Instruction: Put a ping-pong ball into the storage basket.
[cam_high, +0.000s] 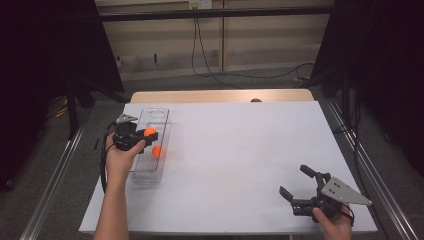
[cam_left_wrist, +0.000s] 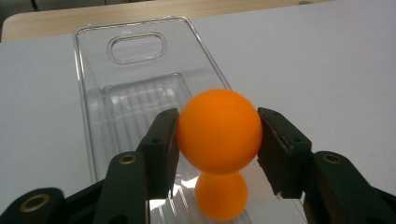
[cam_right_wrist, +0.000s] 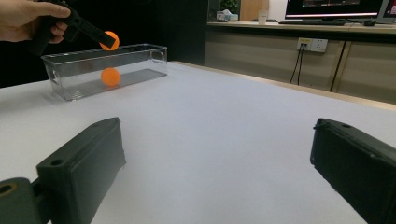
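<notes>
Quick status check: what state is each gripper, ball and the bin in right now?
Left gripper: shut on held orange ball, above the bin.
Second orange ball: resting inside the bin.
Clear plastic bin: upright, open-topped, on the table.
Right gripper: open, holding nothing.

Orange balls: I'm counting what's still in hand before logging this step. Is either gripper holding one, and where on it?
The left gripper clamps one orange ball across its middle, above the clear bin. The right gripper is open, holding nothing.

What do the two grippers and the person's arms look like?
Both grippers are black with two blocky jaws. The right gripper carries a grey three-cornered plate with small holes; the left gripper has a smaller one and a black cable trailing back. Brass-coloured rivets show at the jaw joints. Forearms are bare, no sleeves.
</notes>
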